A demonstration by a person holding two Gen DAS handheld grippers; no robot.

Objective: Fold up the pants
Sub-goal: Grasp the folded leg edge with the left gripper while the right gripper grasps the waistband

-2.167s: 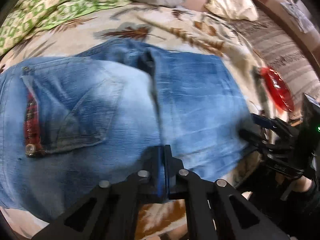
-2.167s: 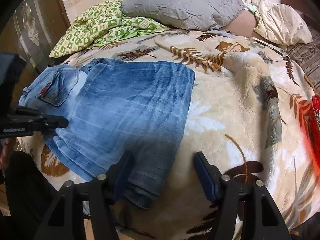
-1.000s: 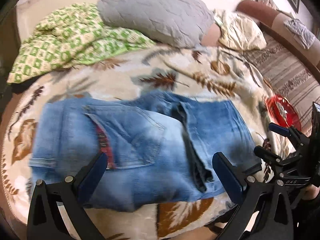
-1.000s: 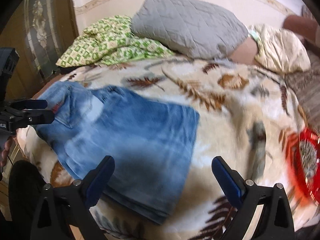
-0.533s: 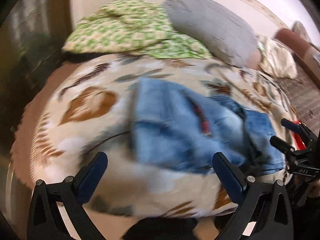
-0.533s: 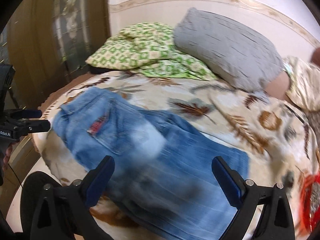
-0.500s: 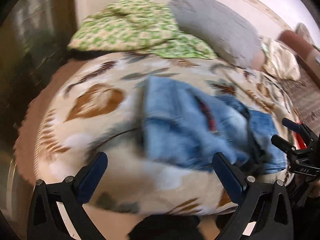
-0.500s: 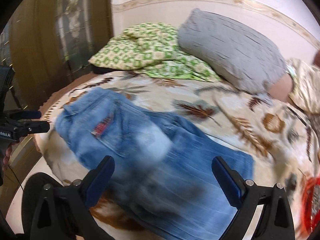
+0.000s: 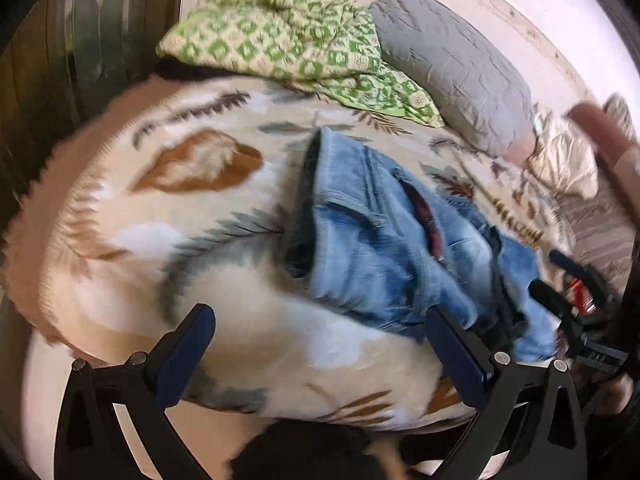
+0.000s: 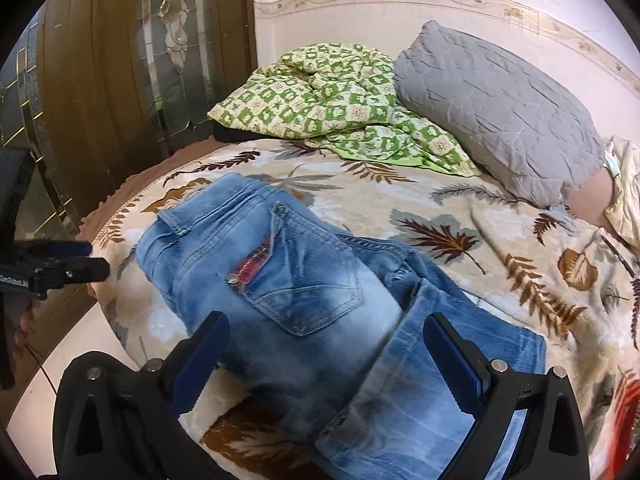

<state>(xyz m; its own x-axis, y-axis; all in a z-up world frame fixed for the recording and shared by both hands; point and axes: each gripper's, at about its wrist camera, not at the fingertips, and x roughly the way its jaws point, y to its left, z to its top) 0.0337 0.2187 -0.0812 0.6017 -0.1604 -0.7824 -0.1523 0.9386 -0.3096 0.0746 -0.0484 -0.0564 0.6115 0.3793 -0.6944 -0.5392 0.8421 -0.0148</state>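
You hold both claws, the left claw [image 9: 320, 350] and right claw [image 10: 326, 356], spread apart and empty above the one pair of jeans [image 10: 304, 300], which lies folded near the bed's [image 10: 460, 216] near edge (two pillows far behind), likely so the fold rests undisturbed.

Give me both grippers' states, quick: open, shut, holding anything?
Left gripper: open, holding nothing, over the blanket beside the jeans.
Right gripper: open, holding nothing, above the jeans.
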